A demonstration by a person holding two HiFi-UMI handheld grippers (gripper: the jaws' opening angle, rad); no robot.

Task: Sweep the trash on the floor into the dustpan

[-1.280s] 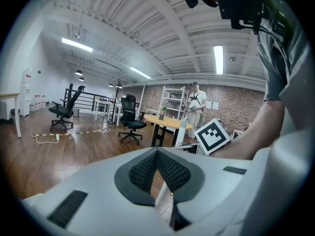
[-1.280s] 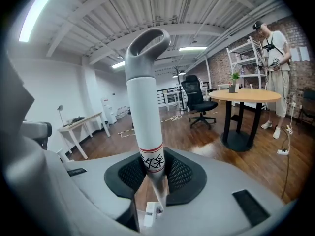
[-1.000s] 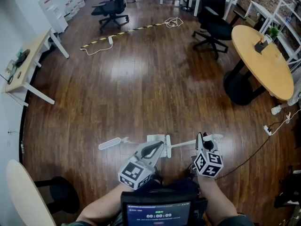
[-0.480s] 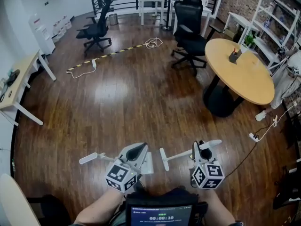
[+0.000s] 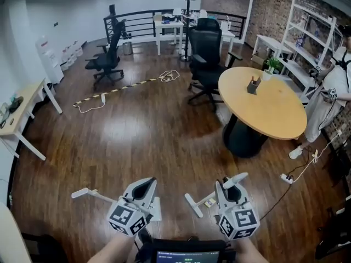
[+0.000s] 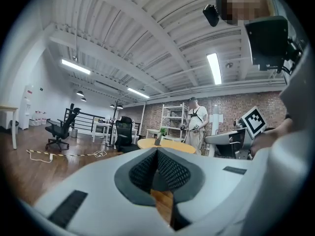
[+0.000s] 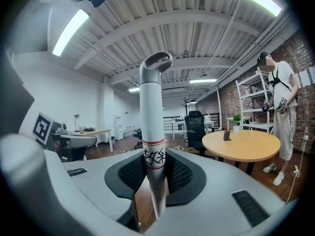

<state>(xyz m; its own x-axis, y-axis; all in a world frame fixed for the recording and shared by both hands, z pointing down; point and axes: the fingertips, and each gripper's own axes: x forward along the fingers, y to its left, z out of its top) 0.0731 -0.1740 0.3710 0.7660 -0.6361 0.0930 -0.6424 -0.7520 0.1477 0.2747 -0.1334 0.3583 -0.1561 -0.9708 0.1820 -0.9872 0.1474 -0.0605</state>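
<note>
Broom (image 7: 150,127), dustpan (image 5: 86,193) clamped in jaws

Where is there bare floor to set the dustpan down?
Widest bare patch: dark wooden floor between the yellow-black striped cable cover, round wooden table, left gripper and right gripper. Crowded: by the white dustpan, white broom and small trash scrap.
</note>
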